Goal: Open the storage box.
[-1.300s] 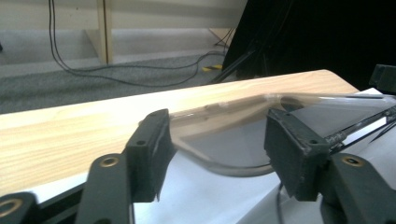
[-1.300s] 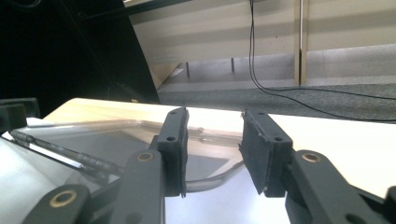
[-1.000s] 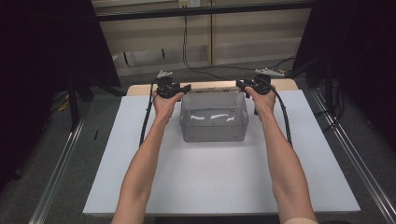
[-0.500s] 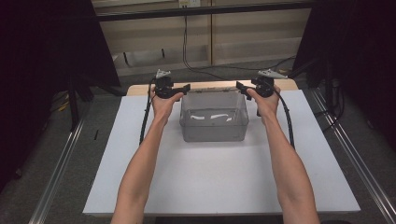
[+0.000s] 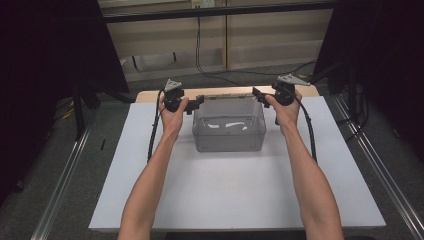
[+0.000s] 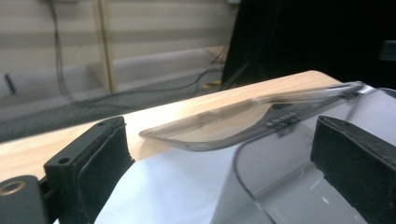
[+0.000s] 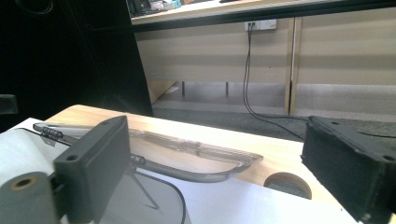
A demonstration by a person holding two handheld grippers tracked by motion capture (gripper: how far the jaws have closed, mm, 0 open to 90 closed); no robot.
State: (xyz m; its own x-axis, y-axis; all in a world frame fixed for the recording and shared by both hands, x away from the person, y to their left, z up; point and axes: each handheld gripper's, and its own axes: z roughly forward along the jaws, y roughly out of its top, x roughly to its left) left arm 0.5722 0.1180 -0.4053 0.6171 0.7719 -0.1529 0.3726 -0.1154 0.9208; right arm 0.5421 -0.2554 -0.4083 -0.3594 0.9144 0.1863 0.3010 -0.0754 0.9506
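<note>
A clear plastic box point(image 5: 229, 131) stands on the white board point(image 5: 225, 195). Its hinged clear lid point(image 5: 226, 95) lies folded back over the wooden table edge behind it. My left gripper point(image 5: 198, 103) is at the box's back left corner and my right gripper point(image 5: 257, 93) at its back right corner, both pointing inward. In the left gripper view the lid point(image 6: 243, 119) lies ahead between the wide jaws of my left gripper point(image 6: 219, 137), untouched. In the right gripper view the lid point(image 7: 187, 156) rests flat beyond my right gripper point(image 7: 217, 140). Both pairs of jaws have just been opening, and each stands open.
The wooden table point(image 5: 145, 95) shows behind the board, with a round hole point(image 7: 287, 184) near the lid's end. Cables point(image 5: 197, 50) hang at the back wall. Metal rails point(image 5: 65, 180) run along both sides of the board. Bare white board lies in front of the box.
Both grippers' jaws have spread wider at the lid's ends. The left hand has drifted slightly outward to the left. The box has not moved.
</note>
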